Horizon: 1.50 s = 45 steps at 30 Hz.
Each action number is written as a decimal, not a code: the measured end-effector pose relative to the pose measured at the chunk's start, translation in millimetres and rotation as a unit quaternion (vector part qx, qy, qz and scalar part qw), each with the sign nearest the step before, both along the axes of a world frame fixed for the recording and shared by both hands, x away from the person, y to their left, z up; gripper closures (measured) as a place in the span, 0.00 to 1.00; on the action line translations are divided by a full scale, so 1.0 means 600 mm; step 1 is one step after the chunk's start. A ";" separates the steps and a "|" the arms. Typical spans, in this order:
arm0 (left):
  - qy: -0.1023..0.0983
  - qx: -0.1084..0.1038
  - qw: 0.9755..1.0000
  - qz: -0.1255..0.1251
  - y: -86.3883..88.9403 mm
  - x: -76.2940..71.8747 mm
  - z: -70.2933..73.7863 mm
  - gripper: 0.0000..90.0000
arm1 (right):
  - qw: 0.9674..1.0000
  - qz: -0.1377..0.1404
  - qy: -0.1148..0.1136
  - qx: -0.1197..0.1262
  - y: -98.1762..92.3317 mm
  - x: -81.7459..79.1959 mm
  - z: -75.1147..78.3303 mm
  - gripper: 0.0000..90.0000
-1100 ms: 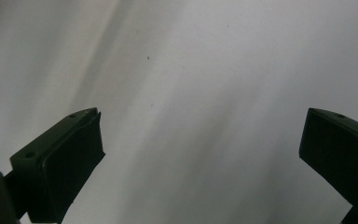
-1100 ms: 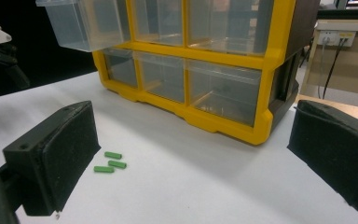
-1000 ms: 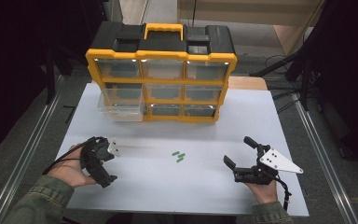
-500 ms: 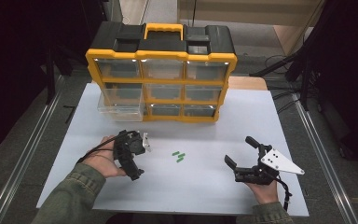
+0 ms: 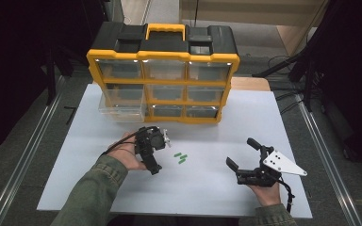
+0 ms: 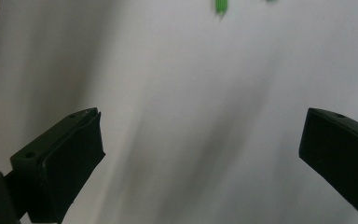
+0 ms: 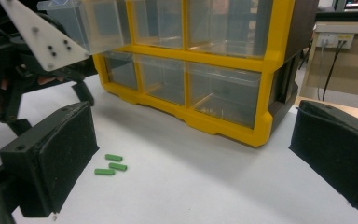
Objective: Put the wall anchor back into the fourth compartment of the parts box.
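Three small green sticks (image 5: 181, 158) lie together on the white sheet (image 5: 245, 117), in front of a yellow and black drawer organiser (image 5: 162, 70). My left gripper (image 5: 160, 152) is just left of the sticks, open, its jaws wide over the bare sheet. One stick's end (image 6: 221, 5) shows at the top of the left gripper view. My right gripper (image 5: 241, 153) rests open at the front right, a hand's width from the sticks. In the right gripper view, the green sticks (image 7: 111, 164) lie beyond the left jaw, and the left gripper (image 7: 37, 70) is behind them.
The organiser's clear bottom-left drawer (image 5: 121, 111) is pulled out, just behind the left hand; the same drawer (image 7: 88, 23) juts out in the right gripper view. Other drawers look closed. A wooden board (image 5: 250, 84) lies behind the sheet's right corner. Metal rails (image 5: 330, 155) flank the table.
The left gripper has moved right and forward across the sheet, from the front left to beside the green sticks. The right gripper has stayed put.
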<state>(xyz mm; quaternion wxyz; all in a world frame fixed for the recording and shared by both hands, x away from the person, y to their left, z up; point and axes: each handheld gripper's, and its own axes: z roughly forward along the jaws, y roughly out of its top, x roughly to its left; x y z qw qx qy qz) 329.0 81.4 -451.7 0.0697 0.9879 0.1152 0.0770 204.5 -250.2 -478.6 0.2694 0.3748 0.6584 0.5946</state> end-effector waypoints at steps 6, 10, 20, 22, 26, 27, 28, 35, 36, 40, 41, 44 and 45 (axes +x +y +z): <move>0.001 0.007 1.000 -0.020 -0.033 0.007 -0.015 0.00 | 1.000 0.000 0.000 0.009 -0.002 -0.001 0.000 0.01; 0.002 0.004 1.000 -0.029 -0.062 0.014 -0.015 0.00 | 1.000 -0.001 0.003 0.011 -0.003 0.000 0.000 0.01; 0.010 0.011 1.000 -0.018 -0.080 0.030 -0.029 0.08 | 1.000 -0.003 0.003 0.016 -0.006 0.000 0.000 0.01; 0.010 0.010 1.000 -0.013 -0.080 0.033 -0.029 0.10 | 1.000 -0.004 0.004 0.016 -0.006 0.001 0.000 0.01; 0.008 0.011 1.000 -0.023 -0.079 0.040 -0.027 0.25 | 1.000 -0.003 0.004 0.016 -0.005 0.002 -0.001 0.01; 0.013 0.007 1.000 -0.019 -0.079 0.040 -0.028 0.25 | 1.000 -0.003 0.004 0.016 -0.005 0.002 -0.001 0.01; 0.017 0.002 1.000 -0.023 -0.080 0.042 -0.028 0.29 | 1.000 -0.003 0.003 0.015 -0.005 0.002 -0.001 0.01; 0.023 0.006 0.999 -0.028 -0.089 0.042 -0.030 0.40 | 1.000 -0.002 0.003 0.016 -0.004 0.001 -0.001 0.01; 0.023 0.006 0.999 -0.031 -0.090 0.043 -0.032 0.42 | 1.000 -0.002 0.003 0.016 -0.004 0.001 -0.001 0.01; 0.037 0.006 0.999 -0.014 -0.094 0.039 -0.033 0.52 | 1.000 -0.003 0.002 0.015 -0.005 0.002 -0.001 0.01; 0.029 0.010 0.999 -0.030 -0.096 0.042 -0.032 0.55 | 1.000 -0.003 0.002 0.014 -0.005 0.002 -0.001 0.01; 0.040 0.010 0.999 -0.028 -0.099 0.042 -0.032 0.61 | 1.000 -0.004 0.003 0.015 -0.006 0.003 -0.001 0.01; 0.043 0.009 0.999 -0.031 -0.099 0.044 -0.032 0.63 | 1.000 -0.004 0.003 0.014 -0.006 0.002 -0.001 0.01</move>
